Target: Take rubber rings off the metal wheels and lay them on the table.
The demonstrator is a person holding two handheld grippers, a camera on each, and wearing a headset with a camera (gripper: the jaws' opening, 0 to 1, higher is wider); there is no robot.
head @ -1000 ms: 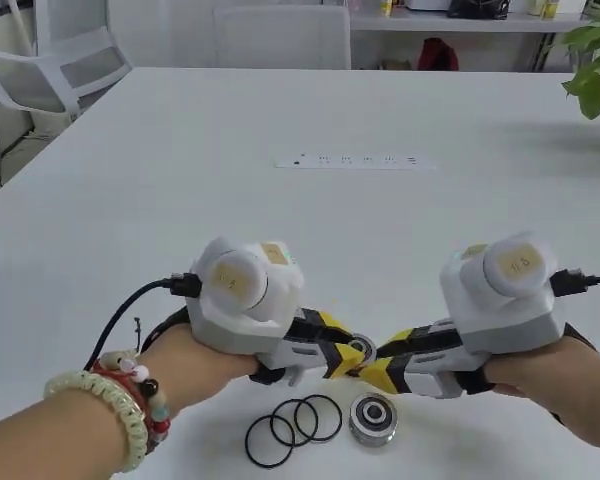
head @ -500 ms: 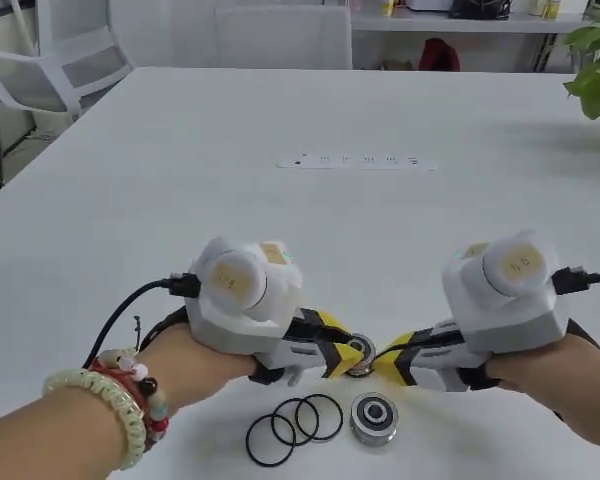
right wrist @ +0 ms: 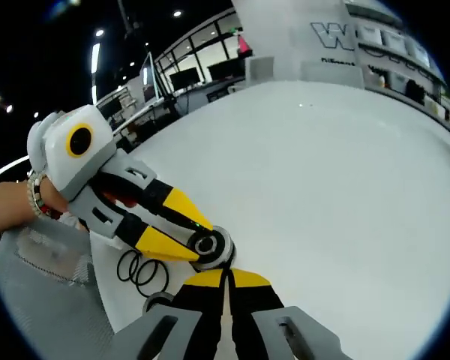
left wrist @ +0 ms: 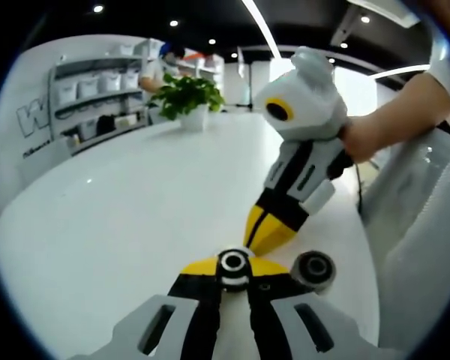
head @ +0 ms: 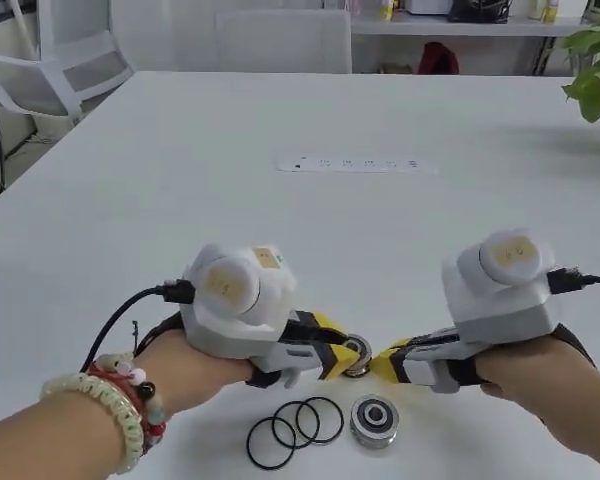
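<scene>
My left gripper (head: 346, 358) is shut on a small metal wheel (head: 357, 352), held just above the white table (head: 280, 230). That wheel (left wrist: 234, 264) sits between the yellow tips in the left gripper view. My right gripper (head: 378, 362) points at it from the right with its jaws shut, tips against the wheel's rim (right wrist: 211, 246). I cannot tell whether a ring is pinched there. Three black rubber rings (head: 295, 425) lie overlapping on the table below the grippers. A second metal wheel (head: 374, 418) lies to their right.
A white power strip (head: 358, 162) lies mid-table, further back. A white chair (head: 70, 60) stands at the far left corner. Green plant leaves (head: 595, 70) reach in at the far right. Shelves stand behind the table.
My right gripper has drawn back a little to the right, so its tips now only meet the wheel's edge. The left gripper and the rings on the table have stayed put.
</scene>
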